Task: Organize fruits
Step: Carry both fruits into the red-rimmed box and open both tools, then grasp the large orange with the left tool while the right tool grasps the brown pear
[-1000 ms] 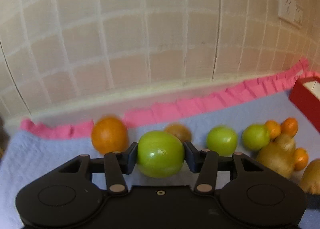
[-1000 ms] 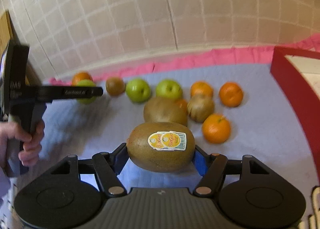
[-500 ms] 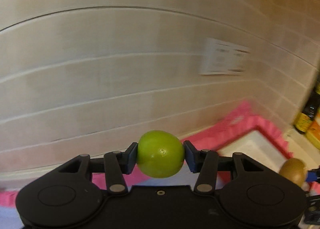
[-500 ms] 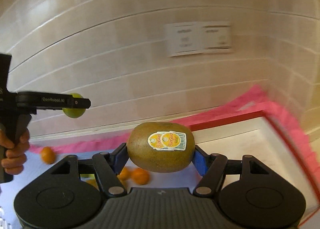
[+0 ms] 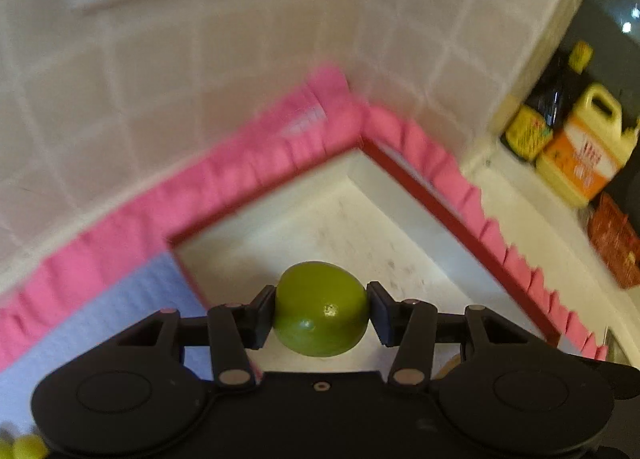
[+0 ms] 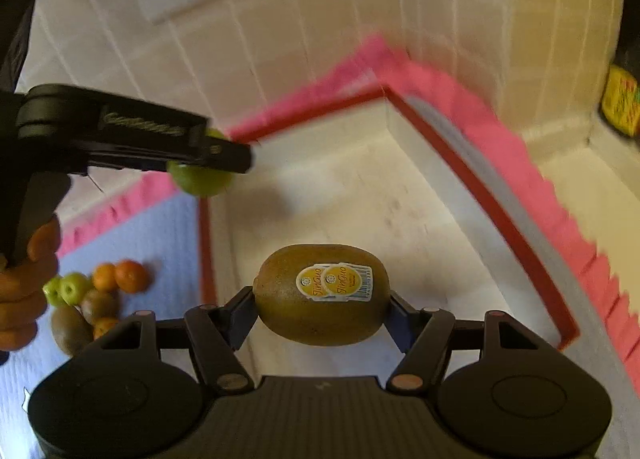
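My left gripper [image 5: 321, 311] is shut on a green apple [image 5: 321, 309] and holds it above the near left part of a red-rimmed box with a white inside [image 5: 440, 203]. My right gripper [image 6: 322, 299] is shut on a brown kiwi [image 6: 322, 295] with yellow stickers, held over the same box [image 6: 492, 199]. In the right wrist view the left gripper [image 6: 224, 157] and its apple [image 6: 200, 179] hang over the box's far left corner. The box holds no fruit that I can see.
Oranges [image 6: 130, 275], green apples [image 6: 74, 287] and kiwis [image 6: 70, 329] lie on the blue cloth [image 6: 132, 235] left of the box. A pink frill [image 5: 240, 179] borders the cloth by the tiled wall. Bottles [image 5: 576, 155] stand on the counter at right.
Both grippers have swung right from the fruit pile and tilted down, so they now hang over the red box, each still holding its fruit.
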{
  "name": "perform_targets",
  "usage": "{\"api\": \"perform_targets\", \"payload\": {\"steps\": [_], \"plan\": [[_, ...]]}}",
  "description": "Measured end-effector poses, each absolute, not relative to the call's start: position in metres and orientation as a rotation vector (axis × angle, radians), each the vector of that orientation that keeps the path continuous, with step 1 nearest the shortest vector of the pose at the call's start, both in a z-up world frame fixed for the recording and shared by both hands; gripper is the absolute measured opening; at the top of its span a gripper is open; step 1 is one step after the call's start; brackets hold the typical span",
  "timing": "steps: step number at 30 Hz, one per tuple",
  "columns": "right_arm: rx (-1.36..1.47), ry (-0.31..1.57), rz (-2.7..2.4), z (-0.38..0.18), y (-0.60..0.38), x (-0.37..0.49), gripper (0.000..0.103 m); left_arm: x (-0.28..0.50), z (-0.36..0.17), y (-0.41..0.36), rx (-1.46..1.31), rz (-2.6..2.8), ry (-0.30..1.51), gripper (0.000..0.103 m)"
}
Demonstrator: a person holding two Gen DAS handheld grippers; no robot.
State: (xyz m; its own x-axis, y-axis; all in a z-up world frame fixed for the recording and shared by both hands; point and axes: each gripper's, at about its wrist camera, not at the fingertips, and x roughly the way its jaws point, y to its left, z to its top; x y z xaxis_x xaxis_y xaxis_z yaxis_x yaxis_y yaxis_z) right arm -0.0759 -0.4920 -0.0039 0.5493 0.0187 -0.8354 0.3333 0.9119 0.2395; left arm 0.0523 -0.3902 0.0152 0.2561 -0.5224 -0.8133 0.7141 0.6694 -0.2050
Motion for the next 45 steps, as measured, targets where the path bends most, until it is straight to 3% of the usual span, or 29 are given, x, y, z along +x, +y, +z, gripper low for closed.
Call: {"api": "perform_targets", "payload": {"steps": [8,11,12,14,19,23,35,45], "plan": [[0.458,1.079,-0.173,-0.032,-0.500,-0.069,0.069,0.045,-0.025,-0.418,0.266,-0.870,1.172,0.058],[0.466,1.096,-0.158,-0.039,-0.496,-0.069,0.069,0.041,-0.026,-0.422,0.315,-0.854,1.153,0.058],[0.466,1.099,-0.158,-0.040,-0.495,-0.069,0.070,0.041,-0.025,-0.422,0.310,-0.854,1.165,0.059],[0.455,1.126,-0.151,-0.040,-0.493,-0.066,0.071,0.044,-0.023,-0.424,0.298,-0.842,1.179,0.081],[0.468,1.065,-0.156,-0.019,-0.495,-0.076,0.081,0.048,-0.008,-0.418,0.290,-0.815,1.153,0.081],[0.489,0.994,-0.156,0.009,-0.495,-0.084,0.081,0.050,0.010,-0.401,0.276,-0.783,1.109,0.081],[0.424,0.938,-0.061,0.064,-0.441,-0.076,0.080,0.065,0.075,-0.302,0.214,-0.632,0.983,0.081],[0.359,0.926,0.072,0.089,-0.358,-0.046,0.080,0.083,0.090,-0.159,0.130,-0.424,0.952,0.081]]}}
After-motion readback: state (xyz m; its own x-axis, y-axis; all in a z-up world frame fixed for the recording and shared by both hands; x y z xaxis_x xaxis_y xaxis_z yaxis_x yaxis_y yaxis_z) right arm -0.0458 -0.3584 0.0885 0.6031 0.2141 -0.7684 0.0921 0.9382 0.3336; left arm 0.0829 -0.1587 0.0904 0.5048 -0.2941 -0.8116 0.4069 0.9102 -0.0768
